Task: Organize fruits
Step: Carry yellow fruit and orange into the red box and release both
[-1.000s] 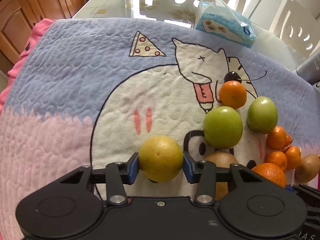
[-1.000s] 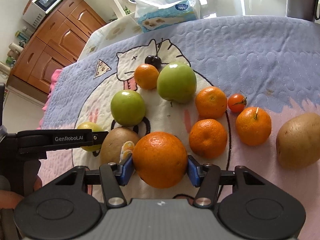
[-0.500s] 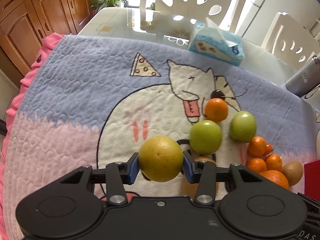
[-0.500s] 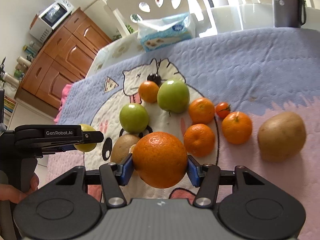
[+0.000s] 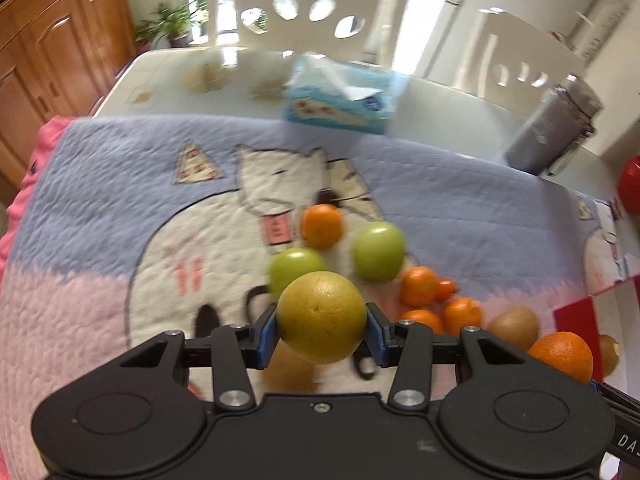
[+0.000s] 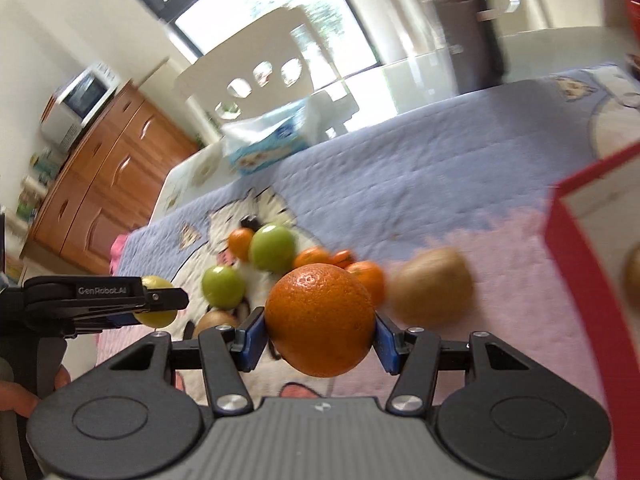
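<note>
**Q:** Status of the two picks?

**A:** My left gripper (image 5: 322,330) is clamped on the yellow-green citrus (image 5: 321,316), blue pads pressed to both its sides. My right gripper (image 6: 320,336) is clamped the same way on the big orange (image 6: 320,318). A second ago both fruits sat low over the cartoon blanket (image 5: 100,200); now both are carried clear of it — the pile looks smaller and farther below.

**Q:** What else changed?

**A:** A red-rimmed box (image 6: 580,264) has come into the right wrist view, just beside the orange's path. Heavy blur, so I'm mid-swing.

**Q:** Meaning?

**A:** My judgement: lifting is over, transport under way, likely toward that box. Green apples (image 5: 378,250), small mandarins (image 5: 418,286) and a brown fruit (image 6: 430,292) remain on the blanket — plenty left to sort.
</note>
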`<state>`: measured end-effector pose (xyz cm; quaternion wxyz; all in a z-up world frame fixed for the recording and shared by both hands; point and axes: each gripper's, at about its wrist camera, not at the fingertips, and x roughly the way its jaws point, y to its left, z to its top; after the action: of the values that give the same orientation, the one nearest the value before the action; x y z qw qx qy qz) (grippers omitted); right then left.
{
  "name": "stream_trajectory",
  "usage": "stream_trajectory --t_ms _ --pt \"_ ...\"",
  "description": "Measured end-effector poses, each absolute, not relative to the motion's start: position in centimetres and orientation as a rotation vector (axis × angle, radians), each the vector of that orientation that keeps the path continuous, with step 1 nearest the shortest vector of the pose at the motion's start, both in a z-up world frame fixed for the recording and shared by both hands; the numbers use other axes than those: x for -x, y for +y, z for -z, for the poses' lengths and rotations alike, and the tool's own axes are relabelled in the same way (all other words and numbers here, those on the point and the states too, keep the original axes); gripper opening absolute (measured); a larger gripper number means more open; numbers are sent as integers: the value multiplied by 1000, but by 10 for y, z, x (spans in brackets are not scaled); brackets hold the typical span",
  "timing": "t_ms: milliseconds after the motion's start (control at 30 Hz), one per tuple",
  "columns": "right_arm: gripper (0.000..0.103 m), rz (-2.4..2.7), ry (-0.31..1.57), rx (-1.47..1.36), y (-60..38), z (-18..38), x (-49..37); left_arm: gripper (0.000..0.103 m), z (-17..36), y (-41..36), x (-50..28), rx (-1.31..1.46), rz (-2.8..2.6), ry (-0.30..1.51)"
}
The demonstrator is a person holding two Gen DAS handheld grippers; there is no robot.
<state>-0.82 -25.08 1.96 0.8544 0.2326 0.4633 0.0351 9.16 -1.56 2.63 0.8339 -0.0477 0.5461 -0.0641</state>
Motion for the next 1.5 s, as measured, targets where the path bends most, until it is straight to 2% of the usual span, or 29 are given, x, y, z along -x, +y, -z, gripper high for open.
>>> stream_trajectory --t_ms 467,967,1233,1500 --pt "57 167 840 -647 -362 -32 62 53 -52 -164 -98 -27 402 1123" --pt "57 427 847 -774 -464 4 142 53 -31 -343 -64 -173 711 1186" --pt "57 454 902 -766 -486 20 157 53 2 -390 -47 -265 777 1255" --pt "57 439 995 -719 -487 37 144 51 3 -398 -52 -286 793 1243"
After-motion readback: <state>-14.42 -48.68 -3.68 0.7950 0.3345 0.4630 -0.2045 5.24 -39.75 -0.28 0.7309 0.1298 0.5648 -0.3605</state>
